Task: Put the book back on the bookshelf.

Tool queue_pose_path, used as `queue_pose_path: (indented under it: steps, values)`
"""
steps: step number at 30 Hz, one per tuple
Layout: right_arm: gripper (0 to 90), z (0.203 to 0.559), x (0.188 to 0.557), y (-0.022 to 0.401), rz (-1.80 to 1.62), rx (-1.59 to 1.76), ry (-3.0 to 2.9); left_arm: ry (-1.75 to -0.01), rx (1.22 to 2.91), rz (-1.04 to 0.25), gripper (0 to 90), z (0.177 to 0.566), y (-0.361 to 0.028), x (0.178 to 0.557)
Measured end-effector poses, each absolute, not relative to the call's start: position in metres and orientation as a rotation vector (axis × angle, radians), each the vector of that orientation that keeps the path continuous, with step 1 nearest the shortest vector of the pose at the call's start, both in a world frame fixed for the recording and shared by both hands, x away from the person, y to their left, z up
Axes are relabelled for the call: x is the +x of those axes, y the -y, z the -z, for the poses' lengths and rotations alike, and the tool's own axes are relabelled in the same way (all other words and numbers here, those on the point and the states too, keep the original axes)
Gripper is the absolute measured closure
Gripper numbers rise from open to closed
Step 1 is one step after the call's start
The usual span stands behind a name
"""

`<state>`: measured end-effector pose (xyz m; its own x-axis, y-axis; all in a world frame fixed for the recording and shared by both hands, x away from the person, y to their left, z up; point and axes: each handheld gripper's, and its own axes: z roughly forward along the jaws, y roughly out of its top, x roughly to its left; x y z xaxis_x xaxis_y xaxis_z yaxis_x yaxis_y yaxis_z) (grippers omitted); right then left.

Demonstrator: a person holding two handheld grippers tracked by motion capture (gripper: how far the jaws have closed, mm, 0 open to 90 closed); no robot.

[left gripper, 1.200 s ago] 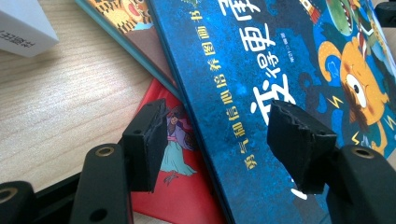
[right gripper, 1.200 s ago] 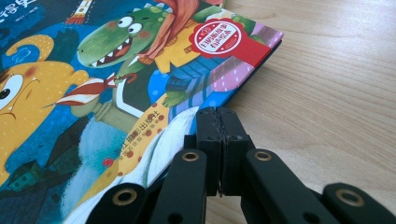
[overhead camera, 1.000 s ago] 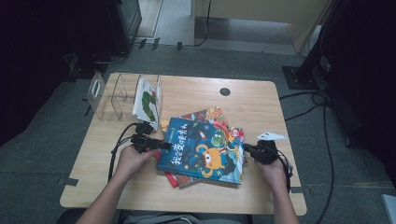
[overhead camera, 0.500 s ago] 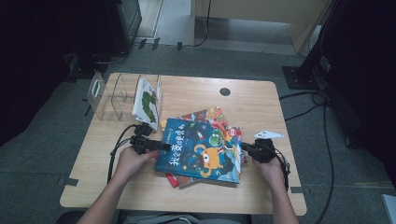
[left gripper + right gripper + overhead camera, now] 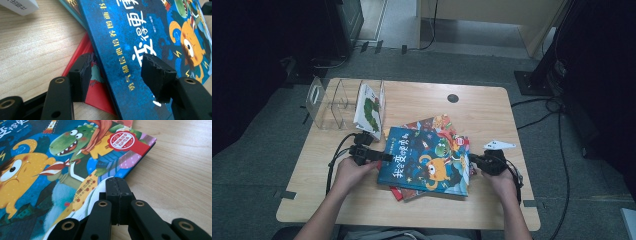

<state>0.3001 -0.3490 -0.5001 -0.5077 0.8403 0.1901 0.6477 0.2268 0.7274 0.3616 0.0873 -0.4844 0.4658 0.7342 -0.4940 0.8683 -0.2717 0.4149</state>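
Observation:
A blue picture book [image 5: 427, 160] lies on top of a small pile in the middle of the wooden table [image 5: 337, 200]. My left gripper [image 5: 384, 156] is at the book's left edge. In the left gripper view my left gripper [image 5: 118, 58] is open, its jaws straddling that edge of the blue book [image 5: 130, 37] without pressing; one pad hangs over a red book [image 5: 97, 97] beneath. My right gripper [image 5: 472, 159] is at the book's right edge. In the right gripper view my right gripper [image 5: 117, 181] is shut, pads together with nothing between them, its tip at the rim of the blue book [image 5: 37, 157].
A clear plastic book rack [image 5: 332, 100] stands at the table's back left, holding an upright white book [image 5: 369, 105]. More books stick out under the blue one, among them the red book [image 5: 399, 192]. A round cable hole [image 5: 453, 98] lies near the far edge.

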Motion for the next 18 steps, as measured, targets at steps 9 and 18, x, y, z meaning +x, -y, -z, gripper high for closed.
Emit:
queue_pose_path:
  steps: [9,18]
  values:
    - [90.0,0.501,0.3,0.35,-1.19,1.436,-2.261,-1.366,2.065,0.271,47.2,0.483,-0.082,0.36]
    - [90.0,0.502,0.302,0.345,-1.204,1.385,-2.279,-1.305,1.954,0.346,59.9,0.442,-0.103,0.36]
